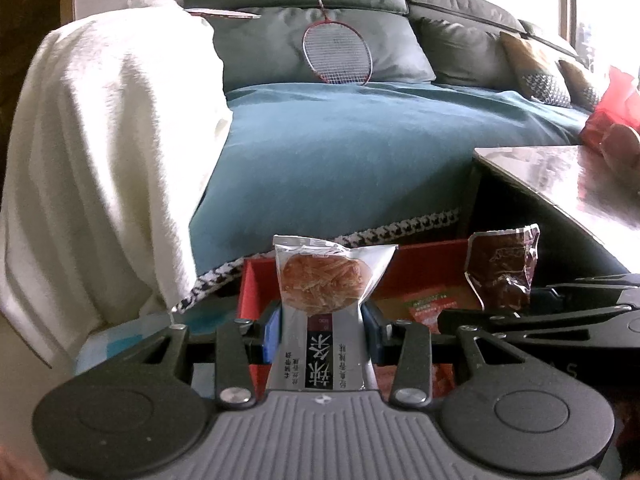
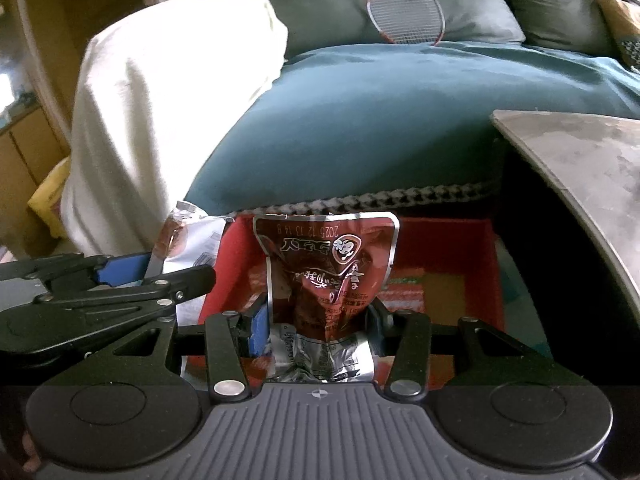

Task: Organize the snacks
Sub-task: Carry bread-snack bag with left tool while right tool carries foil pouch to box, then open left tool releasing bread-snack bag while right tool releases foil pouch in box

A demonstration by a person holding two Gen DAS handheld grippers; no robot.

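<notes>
- Silver snack packet (image 1: 326, 300) is clamped upright by the left gripper (image 1: 325, 332), above the red box (image 1: 424, 264).
- Crumpled dark-red snack pouch (image 2: 324, 276) is clamped by the right gripper (image 2: 316, 332) over that box.

This is a home living room. A dark sofa (image 1: 452, 40) with plump back cushions (image 1: 320, 48) runs across the background, its seat draped in a teal throw (image 1: 360, 140) with a houndstooth edge. A white blanket (image 1: 104, 152) hangs over one end. A badminton racket (image 1: 336, 54) leans on the cushions. A low table (image 1: 568, 184) stands just beside the sofa.
</notes>
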